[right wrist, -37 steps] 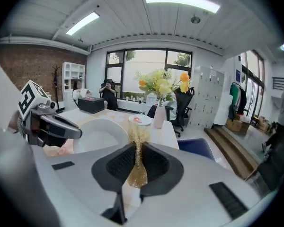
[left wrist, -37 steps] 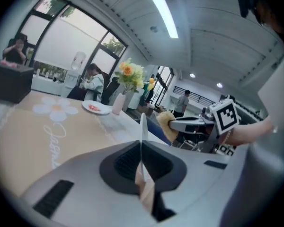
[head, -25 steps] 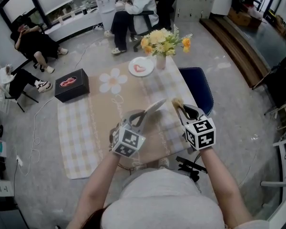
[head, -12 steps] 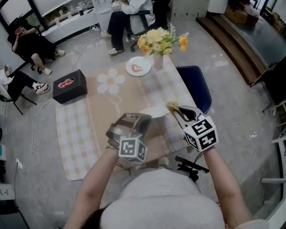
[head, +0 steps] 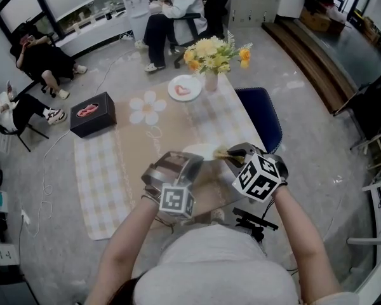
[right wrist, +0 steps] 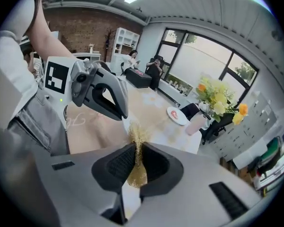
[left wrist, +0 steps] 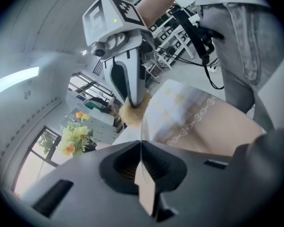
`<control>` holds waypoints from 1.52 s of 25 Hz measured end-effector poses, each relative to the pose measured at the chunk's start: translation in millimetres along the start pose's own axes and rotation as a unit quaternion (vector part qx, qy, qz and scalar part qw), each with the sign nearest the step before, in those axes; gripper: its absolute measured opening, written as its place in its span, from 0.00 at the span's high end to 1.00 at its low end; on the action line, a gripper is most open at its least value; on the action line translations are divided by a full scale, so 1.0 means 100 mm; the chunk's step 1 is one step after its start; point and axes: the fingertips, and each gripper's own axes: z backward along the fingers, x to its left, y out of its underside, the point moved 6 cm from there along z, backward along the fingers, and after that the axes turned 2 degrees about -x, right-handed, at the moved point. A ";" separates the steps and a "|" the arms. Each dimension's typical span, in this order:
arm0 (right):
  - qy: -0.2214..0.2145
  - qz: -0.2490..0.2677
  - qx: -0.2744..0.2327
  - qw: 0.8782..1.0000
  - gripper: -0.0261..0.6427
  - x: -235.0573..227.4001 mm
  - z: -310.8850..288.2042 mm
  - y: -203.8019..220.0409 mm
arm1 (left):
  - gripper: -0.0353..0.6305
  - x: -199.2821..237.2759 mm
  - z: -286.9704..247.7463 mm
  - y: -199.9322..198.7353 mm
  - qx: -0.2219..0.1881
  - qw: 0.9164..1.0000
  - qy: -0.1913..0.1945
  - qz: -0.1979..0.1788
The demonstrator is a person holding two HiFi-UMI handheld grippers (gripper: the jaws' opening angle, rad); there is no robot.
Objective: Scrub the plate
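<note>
Tablecloth (head: 105,176) — checked, beige — under held plate (head: 202,151); flowers (head: 211,54) beyond, grey floor (head: 292,88) around.

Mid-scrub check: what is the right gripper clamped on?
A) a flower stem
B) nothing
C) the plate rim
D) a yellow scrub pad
D: the right gripper has its jaws shut on the yellow scrub pad; the left gripper pinches the plate by its rim.
</note>
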 end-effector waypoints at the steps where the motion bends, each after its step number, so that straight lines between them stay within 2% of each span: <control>1: -0.007 0.004 0.005 1.000 0.90 0.00 -0.01 0.00 | 0.92 0.00 0.00 -0.01 0.000 1.000 0.003 0.001; 5: -0.021 0.021 0.029 0.999 0.90 -0.05 -0.08 0.04 | 0.92 0.01 0.00 -0.02 -0.001 1.000 0.009 -0.002; 14: -0.019 0.036 0.085 0.996 0.90 -0.20 -0.39 0.26 | 0.92 0.02 -0.02 -0.03 0.000 1.000 0.012 -0.002; 22: -0.017 0.027 0.101 0.994 0.90 -0.25 -0.57 0.33 | 0.92 0.02 -0.03 -0.04 0.005 1.000 0.017 -0.025; 26: -0.002 -0.007 0.085 0.996 0.90 -0.31 -0.53 0.35 | 0.92 0.02 -0.03 -0.06 0.006 1.000 0.022 -0.022; 31: 0.009 -0.053 0.036 0.998 0.90 -0.37 -0.29 0.17 | 0.92 0.01 -0.02 -0.07 0.006 0.999 0.029 -0.024; 35: -0.019 -0.072 0.001 0.997 0.90 -0.27 -0.14 -0.06 | 0.92 0.01 -0.03 -0.09 0.007 0.999 0.032 -0.029; 38: -0.051 -0.108 -0.019 0.993 0.90 -0.19 -0.10 -0.21 | 0.92 -0.01 -0.07 -0.11 0.003 0.999 0.035 -0.040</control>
